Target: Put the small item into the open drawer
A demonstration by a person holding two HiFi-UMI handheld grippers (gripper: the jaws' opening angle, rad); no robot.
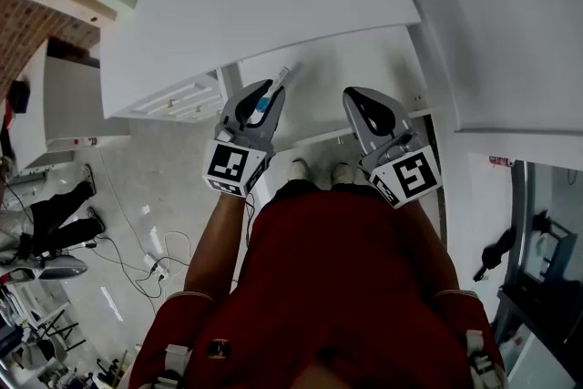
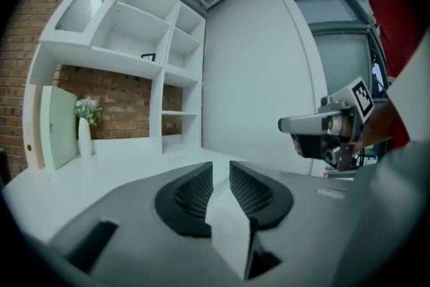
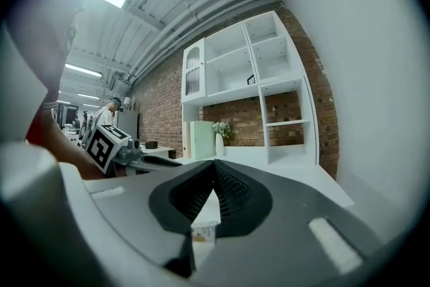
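**Left hand-held gripper** [image 1: 266, 96]: its jaws are closed on the small item [image 1: 281, 75], a slim white piece with a blue portion. The ribbed pads [image 2: 195, 190] pinch the item on both sides, and its free end projects forward past the jaw tips.

**Right hand-held gripper** [image 1: 358, 97]: it is held just to the right of the left one, level with it and not touching. Its jaws are closed tip to tip, with nothing gripped between them.

**Beneath both hand-held grippers:** a white surface with a raised near edge projects from under the counter [image 1: 255, 5] and reads as the open drawer [image 1: 383, 68]. The item is held over its left part. Whether the item touches the drawer cannot be told.

**Ahead of the jaws:** the counter top extends forward. On it, ahead and to the left of the left hand-held gripper, stands a white vase [image 2: 84, 138] with flowers. A white shelf unit [image 2: 158, 44] stands beyond it against a brick wall [image 2: 13, 64].

**Behind the hand-held grippers:** the person's shoes [image 1: 299, 168] stand on the pale floor [image 1: 155, 187].
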